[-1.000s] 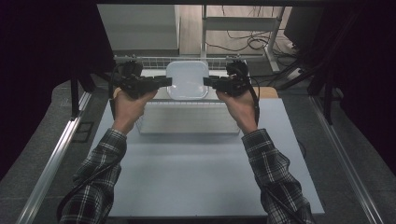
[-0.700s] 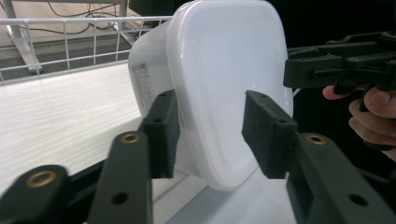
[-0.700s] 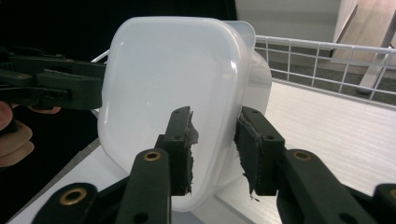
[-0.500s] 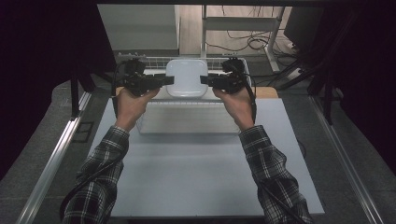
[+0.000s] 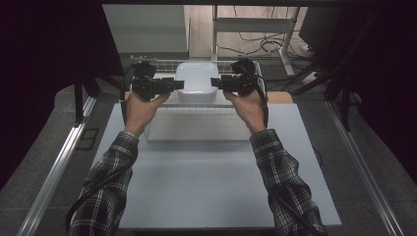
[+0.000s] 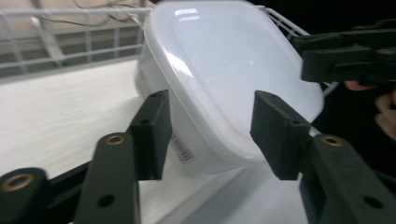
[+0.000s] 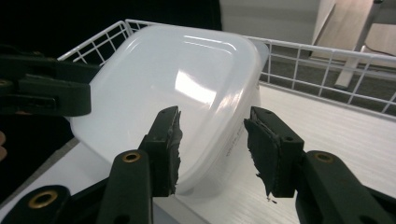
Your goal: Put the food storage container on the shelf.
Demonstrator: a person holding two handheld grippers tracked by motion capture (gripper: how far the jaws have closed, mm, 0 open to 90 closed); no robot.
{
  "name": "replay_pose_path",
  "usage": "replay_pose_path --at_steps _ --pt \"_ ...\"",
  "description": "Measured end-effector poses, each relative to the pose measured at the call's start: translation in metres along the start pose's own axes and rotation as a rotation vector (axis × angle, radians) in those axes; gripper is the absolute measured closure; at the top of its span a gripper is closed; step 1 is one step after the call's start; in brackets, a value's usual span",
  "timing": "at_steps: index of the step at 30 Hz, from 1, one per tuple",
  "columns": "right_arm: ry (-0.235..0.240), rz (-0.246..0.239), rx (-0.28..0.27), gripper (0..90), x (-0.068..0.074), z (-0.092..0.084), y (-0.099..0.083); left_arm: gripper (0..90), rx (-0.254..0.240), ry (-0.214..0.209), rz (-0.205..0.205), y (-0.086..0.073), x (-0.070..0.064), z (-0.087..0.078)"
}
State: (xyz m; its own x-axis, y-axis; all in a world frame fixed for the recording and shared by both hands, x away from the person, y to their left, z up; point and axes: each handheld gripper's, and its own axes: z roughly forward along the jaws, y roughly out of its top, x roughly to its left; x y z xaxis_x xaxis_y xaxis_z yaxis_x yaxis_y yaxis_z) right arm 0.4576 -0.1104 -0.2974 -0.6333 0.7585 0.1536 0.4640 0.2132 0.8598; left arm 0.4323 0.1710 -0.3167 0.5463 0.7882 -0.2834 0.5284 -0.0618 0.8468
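A white plastic container point(image 5: 196, 81) with its lid on sits at the far end of the table, inside a white wire basket point(image 5: 162, 64). My left gripper point(image 5: 179, 84) is at its left side and my right gripper point(image 5: 215, 82) at its right, pointing at each other. In the left gripper view the container's rim point(image 6: 224, 79) lies between the jaws of my left gripper point(image 6: 212, 135) with gaps at both pads. The right gripper view shows the container's edge point(image 7: 177, 79) likewise loose between the jaws of my right gripper point(image 7: 212, 140). Both pairs of jaws have just been opening.
A white slatted board point(image 5: 196, 125) lies on the pale table top point(image 5: 206, 187) just in front of the basket. The basket's wire wall point(image 7: 327, 56) rises behind the container. Metal rails point(image 5: 54, 172) run along both sides of the table.
Both grippers' jaws have widened and come off the container's sides. The hands and the container have stayed nearly where they were.
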Motion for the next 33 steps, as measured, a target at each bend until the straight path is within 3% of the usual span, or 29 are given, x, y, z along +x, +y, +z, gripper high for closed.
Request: replay_pose_path --at_steps 5,7,11,12,13,16,19,21,22,23,25,33 --pt "-0.026 -0.006 -0.007 53.8 0.0 0.002 0.0 43.9 -0.01 0.031 0.008 0.003 0.0 0.004" --pt "-0.03 -0.001 -0.012 53.6 -0.001 0.003 0.0 42.3 -0.014 0.055 0.029 0.004 -0.001 0.004" --pt "-0.043 -0.007 -0.017 50.5 0.0 0.003 0.001 33.0 -0.028 0.087 0.065 0.004 -0.004 0.004" --pt "-0.038 -0.014 -0.023 49.2 0.001 0.002 0.001 30.4 -0.036 0.081 0.066 0.004 -0.004 0.003" --pt "-0.034 -0.018 -0.028 47.1 0.001 0.001 0.001 28.7 -0.05 0.05 0.065 0.005 -0.005 0.0" --pt "-0.019 -0.021 -0.038 41.6 0.001 -0.001 0.002 24.6 -0.053 0.037 0.073 0.005 -0.006 -0.002" --pt "0.024 -0.031 -0.039 29.6 0.002 -0.004 0.003 19.8 -0.043 -0.011 0.075 0.003 -0.008 -0.004" --pt "0.043 -0.049 -0.032 21.7 0.004 -0.004 0.003 16.1 -0.037 -0.016 0.078 0.002 -0.009 -0.004" --pt "0.043 -0.049 -0.032 21.7 0.004 -0.004 0.003 16.1 -0.029 -0.018 0.083 0.0 -0.009 -0.005" --pt "0.038 -0.079 -0.029 15.0 0.008 -0.003 0.002 12.9 -0.013 -0.031 0.095 -0.002 -0.011 -0.005" --pt "0.033 -0.096 -0.028 10.9 0.011 -0.003 0.001 11.2 -0.008 -0.045 0.102 -0.005 -0.012 -0.006" --pt "0.018 -0.147 -0.007 0.7 0.019 -0.001 -0.004 6.0 -0.017 -0.07 0.128 -0.01 -0.016 -0.009"
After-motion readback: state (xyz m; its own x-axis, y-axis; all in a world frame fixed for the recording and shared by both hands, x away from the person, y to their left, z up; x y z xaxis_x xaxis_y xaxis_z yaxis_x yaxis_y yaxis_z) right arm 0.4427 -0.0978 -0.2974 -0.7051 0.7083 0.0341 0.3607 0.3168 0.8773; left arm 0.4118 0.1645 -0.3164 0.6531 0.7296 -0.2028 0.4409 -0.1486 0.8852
